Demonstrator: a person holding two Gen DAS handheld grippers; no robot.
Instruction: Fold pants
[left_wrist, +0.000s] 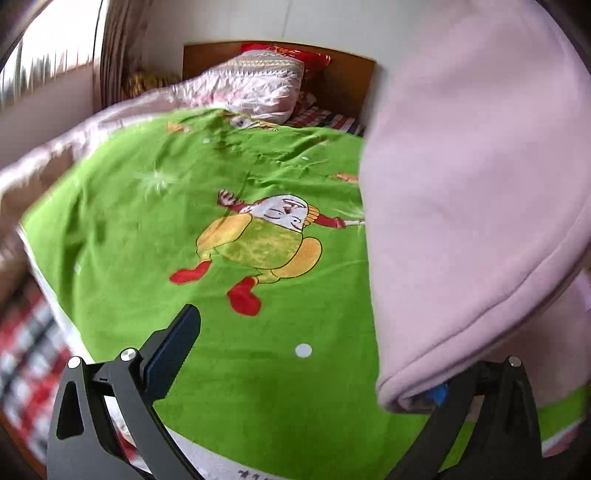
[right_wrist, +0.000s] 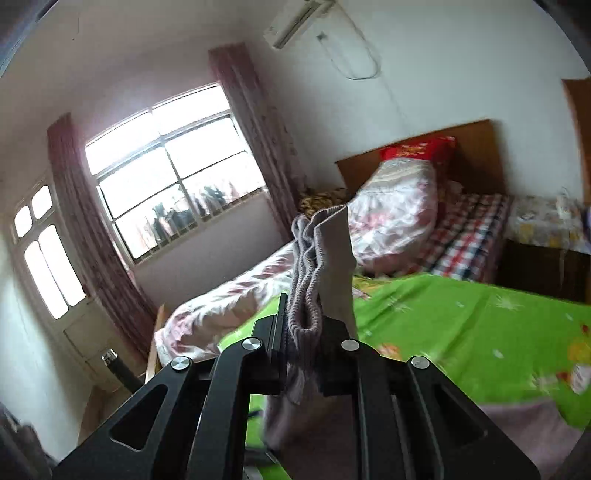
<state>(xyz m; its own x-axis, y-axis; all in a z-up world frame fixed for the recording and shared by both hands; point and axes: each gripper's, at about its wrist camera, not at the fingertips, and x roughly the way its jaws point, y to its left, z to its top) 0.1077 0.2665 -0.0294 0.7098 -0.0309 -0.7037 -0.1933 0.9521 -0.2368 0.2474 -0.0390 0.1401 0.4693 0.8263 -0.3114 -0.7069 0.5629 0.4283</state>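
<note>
The right gripper is clamped on the ribbed cuff of the pink pants and holds them up over the green blanket on the bed. The left gripper has its jaws wide apart, with the hanging cloth only against its right finger, not pinched. I judge the lifting step is in hand; next the left must catch the lower edge. No container is visible.

Green cartoon blanket on bed, floral quilt, wooden headboard, curtained window.
</note>
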